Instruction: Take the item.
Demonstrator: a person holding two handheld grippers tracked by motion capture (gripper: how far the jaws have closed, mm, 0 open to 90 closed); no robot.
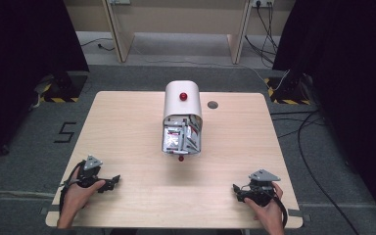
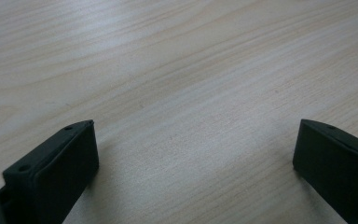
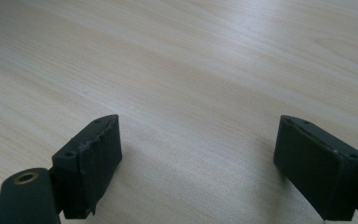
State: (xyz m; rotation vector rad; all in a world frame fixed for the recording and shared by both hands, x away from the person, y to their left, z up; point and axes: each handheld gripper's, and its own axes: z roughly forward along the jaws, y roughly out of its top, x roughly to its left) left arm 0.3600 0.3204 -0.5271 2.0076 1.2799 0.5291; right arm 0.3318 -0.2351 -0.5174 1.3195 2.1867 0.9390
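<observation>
At the near edge of the table (image 1: 127,127), the left gripper (image 1: 111,182) and right gripper (image 1: 237,189) rest low over bare wood, each with jaws spread wide and nothing between them (both gripper views confirm it). Well beyond them, at mid-table, a white bin (image 1: 182,105) with a red knob (image 1: 183,96) lies tipped on its side, packets (image 1: 178,136) showing in its open mouth.

One white container (image 1: 182,100), two red knobs (image 1: 183,96), two tools (image 1: 111,181)

Black grippers (image 1: 108,182), grey three-cornered top plates, blocky screw-holed jaws
</observation>
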